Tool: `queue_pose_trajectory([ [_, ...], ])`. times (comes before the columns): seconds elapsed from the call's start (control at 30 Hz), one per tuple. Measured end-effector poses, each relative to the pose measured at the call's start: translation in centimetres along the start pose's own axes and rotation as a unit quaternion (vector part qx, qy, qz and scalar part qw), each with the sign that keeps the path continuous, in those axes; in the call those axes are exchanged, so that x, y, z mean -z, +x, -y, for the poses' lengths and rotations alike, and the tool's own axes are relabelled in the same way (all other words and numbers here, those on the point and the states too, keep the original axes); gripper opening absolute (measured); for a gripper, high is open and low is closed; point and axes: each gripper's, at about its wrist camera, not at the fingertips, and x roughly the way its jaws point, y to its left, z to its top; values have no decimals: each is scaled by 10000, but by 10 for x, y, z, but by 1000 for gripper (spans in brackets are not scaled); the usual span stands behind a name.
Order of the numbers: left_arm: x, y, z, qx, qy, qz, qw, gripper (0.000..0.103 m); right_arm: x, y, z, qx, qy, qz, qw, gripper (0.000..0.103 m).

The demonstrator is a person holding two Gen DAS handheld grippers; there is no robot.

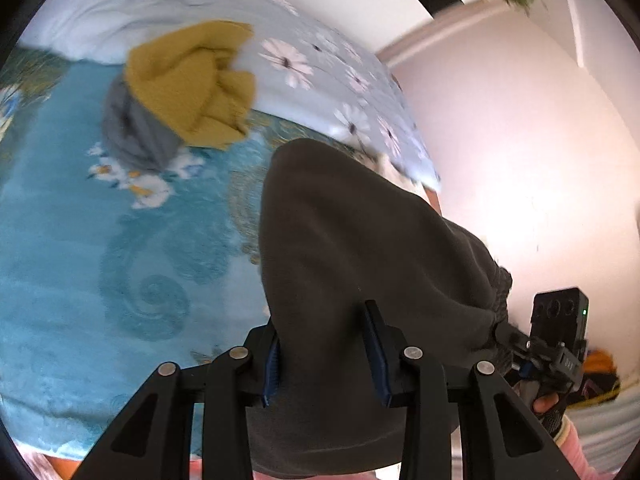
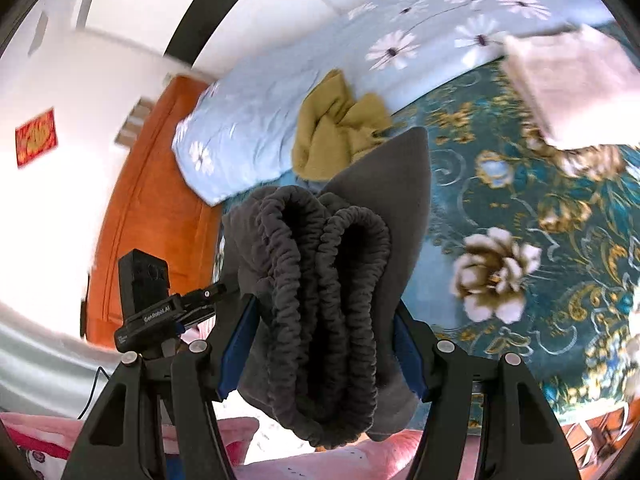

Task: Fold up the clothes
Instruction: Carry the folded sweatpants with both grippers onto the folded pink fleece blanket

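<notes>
Bed: teal cover (image 1: pixel 80 240) w/ swirl + gold/white flower print; carries all the clothes. Same cover darker in right view (image 2: pixel 560 220).
Duvet: pale blue, white daisies (image 1: pixel 320 80), bunched along far side of bed; also (image 2: pixel 260 120).
Pants: dark grey (image 1: pixel 360 240), lifted off bed, hanging between both tools. Ruched elastic waistband doubled over (image 2: pixel 320 300) at right tool.
L tool: (image 1: pixel 326 356) fingers pinching pants fabric; cloth drapes over & below them. Blue pads (image 1: pixel 272 368) pressed on cloth.
R tool: (image 2: pixel 324 352) clamped on bunched waistband, pads either side; seen from left view at pants' far edge (image 1: pixel 552 344), gloved hand under it.
Mustard top: crumpled (image 1: pixel 192 84), lying at duvet edge, on a grey garment (image 1: pixel 136 136); also (image 2: pixel 336 128), behind pants.
White cloth: folded, flat (image 2: pixel 572 84), far right on bed, well apart from pants.
Room: white/pinkish wall (image 1: pixel 520 140); orange wood headboard (image 2: pixel 152 220) at bed end; red-gold sign on wall (image 2: pixel 36 138).
Fgnd: pink fabric (image 2: pixel 360 460) below tools, near cam.
Blur: both views motion-smeared, edges soft.
</notes>
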Motion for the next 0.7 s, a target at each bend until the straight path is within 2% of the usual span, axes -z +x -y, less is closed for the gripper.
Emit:
queue_pose_trajectory([
  [0.2, -9, 38, 50, 97, 334, -311, 9989, 38, -14, -46, 47, -125, 173, 416, 9989, 66],
  [0.33, -25, 97, 97, -57, 476, -380, 9981, 38, -40, -74, 98, -241, 268, 506, 9981, 66],
  [0.53, -50, 196, 168, -338, 273, -615, 9972, 38, -110, -119, 187, -311, 319, 414, 9982, 66],
  [0.7, -83, 261, 200, -532, 8, -811, 9953, 38, -171, -151, 255, -423, 347, 245, 9982, 66],
])
